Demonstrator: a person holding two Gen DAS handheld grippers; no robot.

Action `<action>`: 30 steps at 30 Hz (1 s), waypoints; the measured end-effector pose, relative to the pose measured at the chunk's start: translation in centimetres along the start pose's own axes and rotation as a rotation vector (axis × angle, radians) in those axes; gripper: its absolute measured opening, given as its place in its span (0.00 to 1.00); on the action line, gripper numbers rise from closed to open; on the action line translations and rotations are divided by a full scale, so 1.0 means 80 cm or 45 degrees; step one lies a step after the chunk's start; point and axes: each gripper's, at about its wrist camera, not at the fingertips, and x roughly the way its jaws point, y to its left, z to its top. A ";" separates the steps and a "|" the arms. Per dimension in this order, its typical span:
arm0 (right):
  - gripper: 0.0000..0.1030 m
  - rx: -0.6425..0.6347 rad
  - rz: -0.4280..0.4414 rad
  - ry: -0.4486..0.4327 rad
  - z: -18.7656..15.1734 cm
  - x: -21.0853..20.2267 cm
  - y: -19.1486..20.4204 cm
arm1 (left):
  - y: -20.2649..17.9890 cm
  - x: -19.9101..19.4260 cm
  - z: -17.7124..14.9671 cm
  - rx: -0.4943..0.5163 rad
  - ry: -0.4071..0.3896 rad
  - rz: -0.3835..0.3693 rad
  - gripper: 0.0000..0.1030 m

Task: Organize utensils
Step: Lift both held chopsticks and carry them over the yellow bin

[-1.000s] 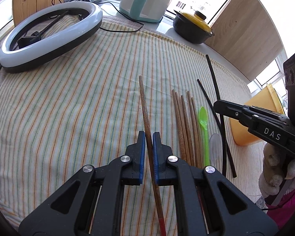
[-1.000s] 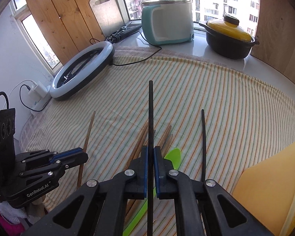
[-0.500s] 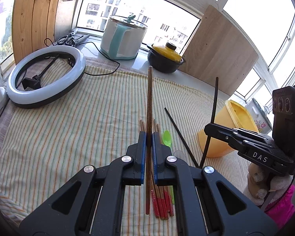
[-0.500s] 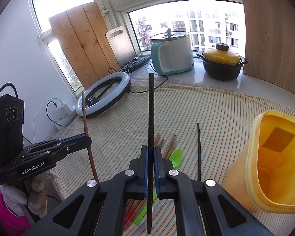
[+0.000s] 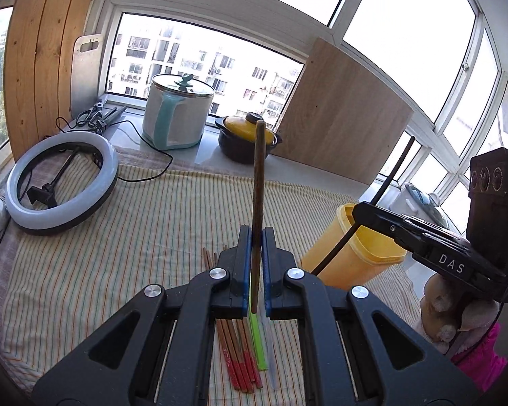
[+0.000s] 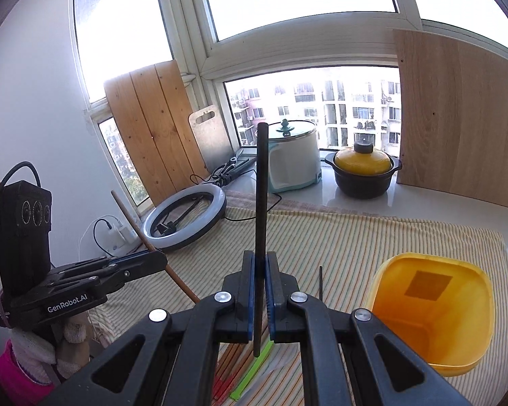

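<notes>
Over on the left, a ring light (image 5: 62, 182) is lying on the striped cloth (image 5: 145, 223) covering the worktop. A brown wooden chopstick (image 5: 258, 203) is pinched upright by the left gripper (image 5: 254, 270), jaws pressed tight on it. More chopsticks (image 5: 240, 365) and a green spoon (image 5: 255, 341) are left on the cloth below. A black chopstick (image 6: 261, 230) is clamped by the right gripper (image 6: 260, 291), next to the yellow container (image 6: 430, 311).
</notes>
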 end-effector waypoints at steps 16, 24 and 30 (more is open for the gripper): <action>0.03 0.078 -0.083 -0.239 0.051 -0.097 -0.046 | -0.073 -0.014 0.048 0.064 -0.145 -0.151 0.03; 0.03 0.137 -0.150 -0.314 0.059 -0.134 -0.080 | -0.111 -0.010 0.063 0.097 -0.179 -0.213 0.03; 0.03 0.162 -0.223 -0.338 0.051 -0.154 -0.105 | -0.136 0.000 0.069 0.117 -0.184 -0.261 0.03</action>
